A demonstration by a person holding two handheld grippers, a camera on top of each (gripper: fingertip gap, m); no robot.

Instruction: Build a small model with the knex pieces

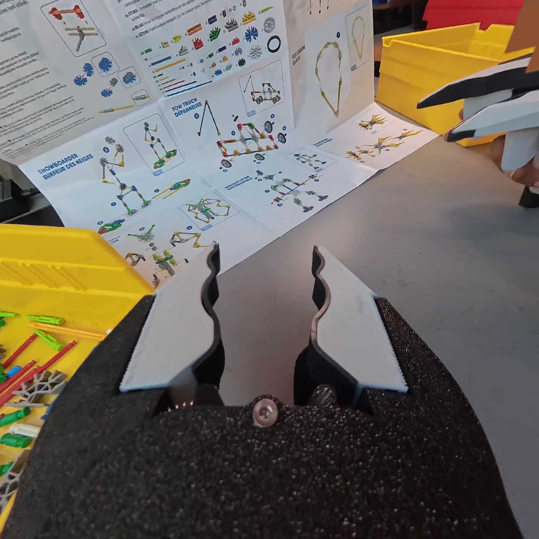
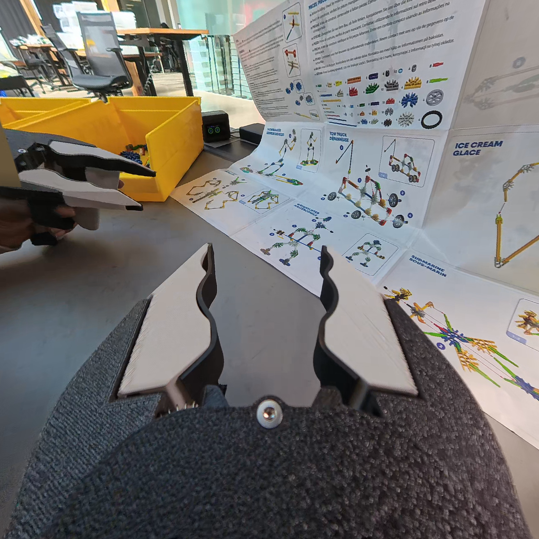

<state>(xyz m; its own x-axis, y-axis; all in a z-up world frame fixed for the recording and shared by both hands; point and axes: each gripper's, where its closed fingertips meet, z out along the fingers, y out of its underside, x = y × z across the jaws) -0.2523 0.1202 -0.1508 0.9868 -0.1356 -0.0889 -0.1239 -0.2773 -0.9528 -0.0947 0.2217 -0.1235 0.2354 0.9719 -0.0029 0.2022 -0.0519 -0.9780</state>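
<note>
- Jaws of both grippers stand spread and hold nothing: left gripper (image 1: 265,248) and right gripper (image 2: 265,248) hover over bare counter (image 1: 408,262).
- Left edge: one yellow bin (image 1: 58,262) of light, stiff plastic rods (image 1: 35,364), likely best pinched mid-length.
- Back edge: one thin, floppy instruction sheet (image 1: 204,145).
- Right: a second yellow bin (image 1: 423,73).

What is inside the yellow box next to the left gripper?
The yellow bin holds red and green rods and a grey connector. The left gripper covers the rest.
</note>
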